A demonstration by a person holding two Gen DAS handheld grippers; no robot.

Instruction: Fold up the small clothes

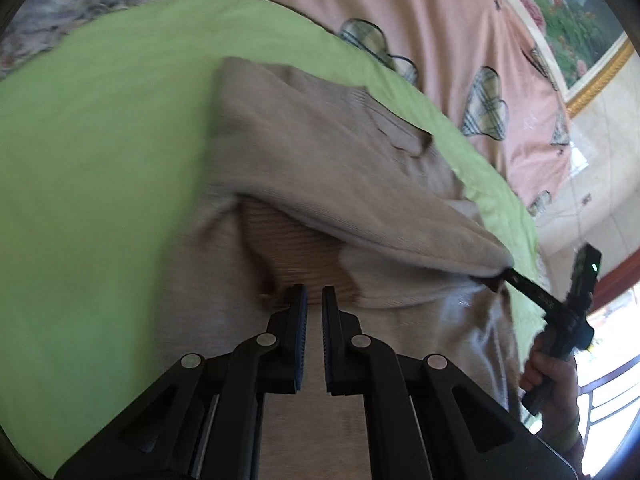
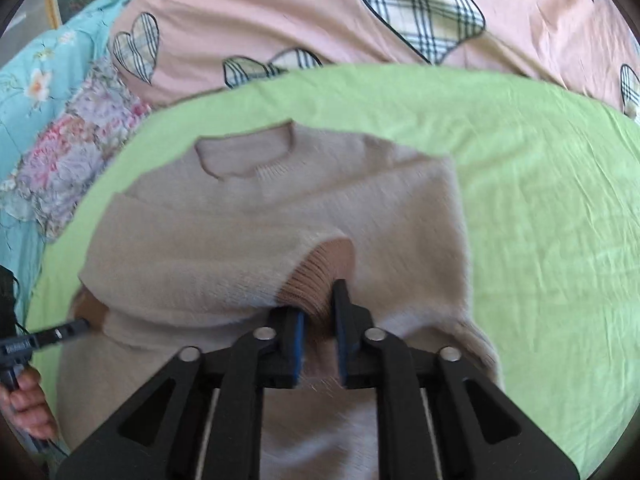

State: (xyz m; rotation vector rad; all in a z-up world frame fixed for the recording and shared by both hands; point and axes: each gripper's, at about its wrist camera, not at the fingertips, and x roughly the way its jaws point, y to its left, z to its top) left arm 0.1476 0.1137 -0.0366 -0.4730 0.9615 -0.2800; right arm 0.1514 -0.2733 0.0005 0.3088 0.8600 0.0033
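Observation:
A small beige knit sweater (image 1: 320,160) lies on a green sheet (image 1: 100,160), neck hole at the far end (image 2: 244,156). Both sleeves are folded across its body. My left gripper (image 1: 315,296) is shut on a brown ribbed cuff (image 1: 304,256) at the sweater's middle. My right gripper (image 2: 320,300) is shut on the other brown ribbed cuff (image 2: 324,268). In the left wrist view the right gripper (image 1: 500,276) pinches the sweater from the right. In the right wrist view the left gripper (image 2: 80,326) pinches a brown cuff at the sweater's left edge.
A pink quilt with plaid hearts (image 2: 360,12) lies beyond the green sheet (image 2: 540,200). Floral bedding (image 2: 60,152) sits at the left. A framed picture (image 1: 560,12) hangs on the wall at the upper right, and a window (image 1: 608,360) is at the right.

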